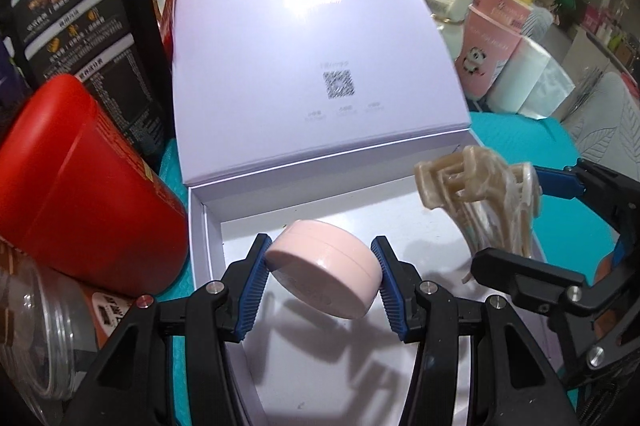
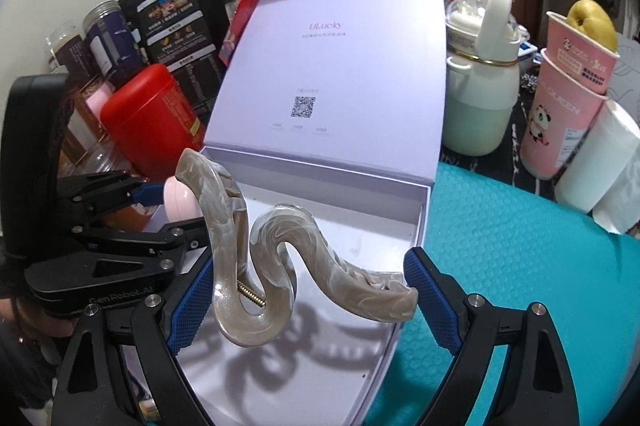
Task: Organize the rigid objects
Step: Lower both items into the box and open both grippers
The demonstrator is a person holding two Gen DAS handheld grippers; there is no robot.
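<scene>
My left gripper [image 1: 320, 262] is shut on a round pink case [image 1: 324, 272] and holds it tilted above the floor of an open white gift box [image 1: 200, 226]. My right gripper [image 2: 308, 290] is shut on a beige marbled hair claw clip [image 2: 280, 266] and holds it over the same box [image 2: 416, 226]. In the left wrist view the clip [image 1: 480, 185] and the right gripper [image 1: 560, 226] hang over the box's right side. In the right wrist view the left gripper [image 2: 160, 209] and the pink case [image 2: 180, 203] are at the left. The box lid [image 1: 312, 45] stands open behind.
A red canister [image 1: 80, 185], a clear jar [image 1: 48, 326] and a black pouch [image 1: 80, 17] crowd the box's left side. A white and green bottle [image 2: 480, 97], pink paper cups [image 2: 560, 113] with a yellow fruit and a paper roll [image 2: 600, 161] stand right. A teal mat [image 2: 520, 266] covers the table.
</scene>
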